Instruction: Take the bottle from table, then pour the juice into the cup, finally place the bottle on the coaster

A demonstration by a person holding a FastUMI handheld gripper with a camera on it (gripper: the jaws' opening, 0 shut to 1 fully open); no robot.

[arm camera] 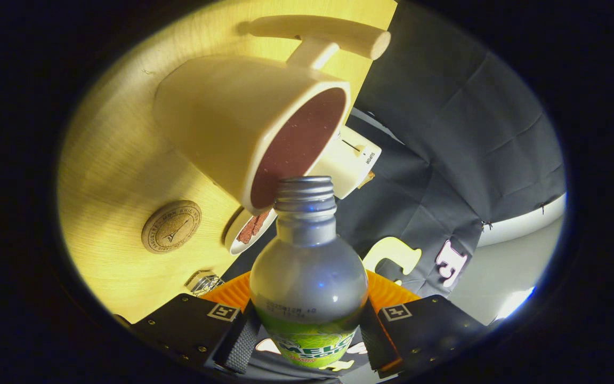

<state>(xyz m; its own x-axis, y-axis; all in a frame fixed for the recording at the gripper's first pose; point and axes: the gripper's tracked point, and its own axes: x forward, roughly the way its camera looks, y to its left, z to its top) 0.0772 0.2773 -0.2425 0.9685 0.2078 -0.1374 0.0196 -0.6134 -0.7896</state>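
Observation:
A silver bottle [307, 266] with a green label and an open threaded neck sits between my fingers, and my gripper [307, 336] is shut on its body. The view is rolled sideways, so the bottle is tipped. Its mouth lies right at the rim of a cream cup [243, 122] with a dark reddish inside and a wooden handle. The cup stands on the pale wooden table [115, 160]. A round cork coaster [171, 226] lies on the table beside the cup, on the near side of it.
A small white dish [248, 230] holding reddish-brown pieces sits by the cup's base. A white box-like object [352, 162] lies beyond the cup at the table's edge. A small shiny object [204, 282] rests near my left finger. Dark cloth hangs past the table.

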